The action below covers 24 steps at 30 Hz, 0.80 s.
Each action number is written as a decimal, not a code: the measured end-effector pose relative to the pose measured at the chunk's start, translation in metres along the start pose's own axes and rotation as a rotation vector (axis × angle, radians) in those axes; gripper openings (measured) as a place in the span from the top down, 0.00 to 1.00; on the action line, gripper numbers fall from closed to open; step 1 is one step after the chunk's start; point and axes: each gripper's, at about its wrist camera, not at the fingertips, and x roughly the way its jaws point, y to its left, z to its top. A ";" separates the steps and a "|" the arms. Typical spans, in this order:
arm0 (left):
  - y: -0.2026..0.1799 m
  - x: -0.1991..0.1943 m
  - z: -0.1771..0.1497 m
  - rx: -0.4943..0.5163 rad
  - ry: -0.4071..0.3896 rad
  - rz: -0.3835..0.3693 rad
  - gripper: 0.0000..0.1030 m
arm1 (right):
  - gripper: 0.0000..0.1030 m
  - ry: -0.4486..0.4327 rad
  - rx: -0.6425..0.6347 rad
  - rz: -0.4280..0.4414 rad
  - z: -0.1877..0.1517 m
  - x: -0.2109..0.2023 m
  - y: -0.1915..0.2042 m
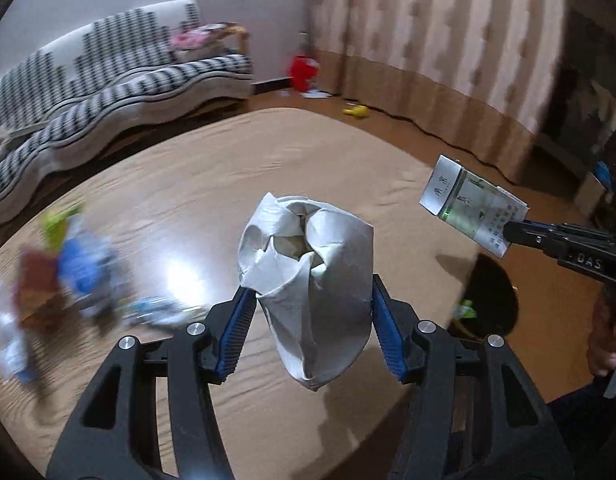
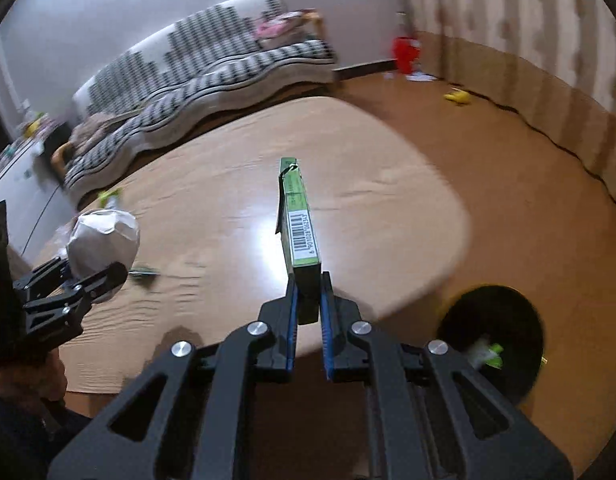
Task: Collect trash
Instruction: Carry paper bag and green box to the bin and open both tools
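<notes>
My left gripper is shut on a crumpled white paper cup, held above the tan wooden table. It also shows at the left of the right wrist view, where the left gripper grips the cup. My right gripper is shut on a flat green box with a barcode, held edge-up; from the left wrist view the right gripper holds the box out over the table's right edge. A black bin stands on the floor by the table, with green and white trash inside.
Blurred wrappers in blue, green and red lie on the table's left side. A striped sofa runs behind the table, and curtains hang at the back right. A red object and a yellow toy sit on the floor.
</notes>
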 end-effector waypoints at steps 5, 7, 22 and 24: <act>-0.065 0.032 0.009 0.068 0.011 -0.092 0.46 | 0.90 -0.005 0.125 -0.095 -0.014 -0.015 -0.078; -0.086 0.042 0.012 0.088 0.015 -0.125 0.46 | 0.90 0.003 0.164 -0.139 -0.019 -0.019 -0.105; -0.223 0.141 0.010 0.187 0.128 -0.329 0.46 | 0.90 0.195 0.363 -0.311 -0.053 0.007 -0.222; -0.230 0.150 0.010 0.186 0.143 -0.338 0.46 | 0.90 0.202 0.369 -0.312 -0.053 0.011 -0.227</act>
